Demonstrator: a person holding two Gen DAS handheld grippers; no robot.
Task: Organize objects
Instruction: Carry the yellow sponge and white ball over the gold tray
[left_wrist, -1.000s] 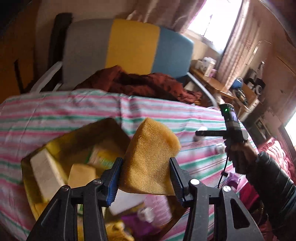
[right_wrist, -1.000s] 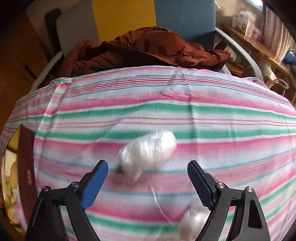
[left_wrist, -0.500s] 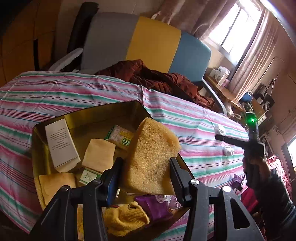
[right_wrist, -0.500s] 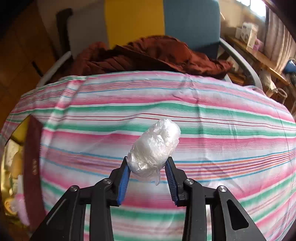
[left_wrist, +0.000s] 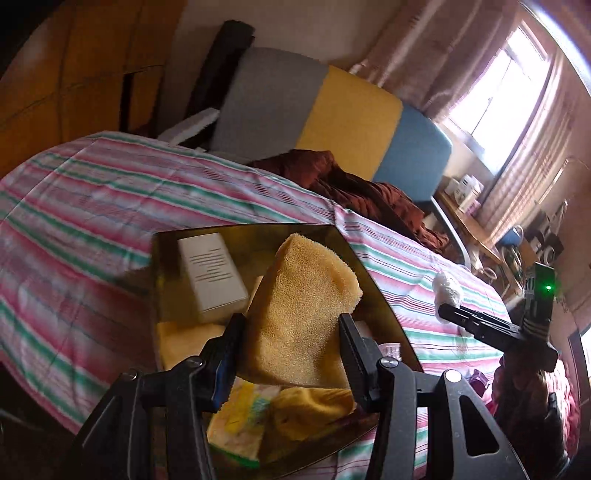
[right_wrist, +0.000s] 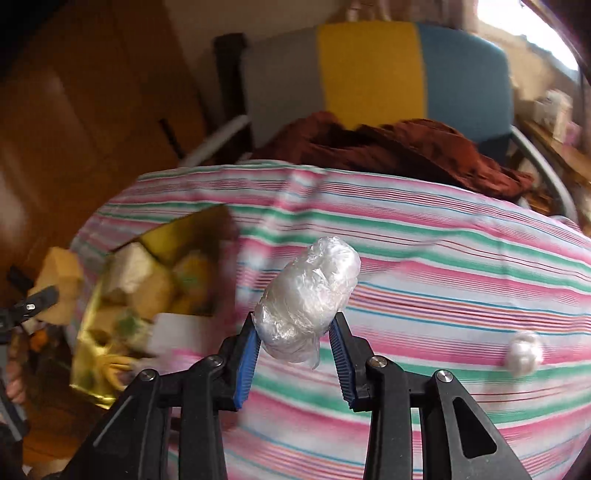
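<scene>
My left gripper (left_wrist: 291, 332) is shut on a big yellow sponge (left_wrist: 303, 310) and holds it above a gold tray (left_wrist: 373, 280) filled with a white box (left_wrist: 210, 273), yellow cloths and packets. My right gripper (right_wrist: 293, 343) is shut on a white plastic-wrapped bundle (right_wrist: 310, 295), lifted above the striped tablecloth (right_wrist: 443, 280). The right gripper and its bundle (left_wrist: 447, 291) also show at the right of the left wrist view. The tray (right_wrist: 88, 373) lies to the left in the right wrist view.
A second white bundle (right_wrist: 524, 352) lies on the cloth to the right. A grey, yellow and blue chair (left_wrist: 332, 118) with a brown garment (left_wrist: 354, 188) stands behind the table. A cluttered desk (left_wrist: 469, 214) is by the window.
My right gripper closed on the white bundle, lifted it and swung left toward the tray. My left gripper kept the sponge and moved back over the tray.
</scene>
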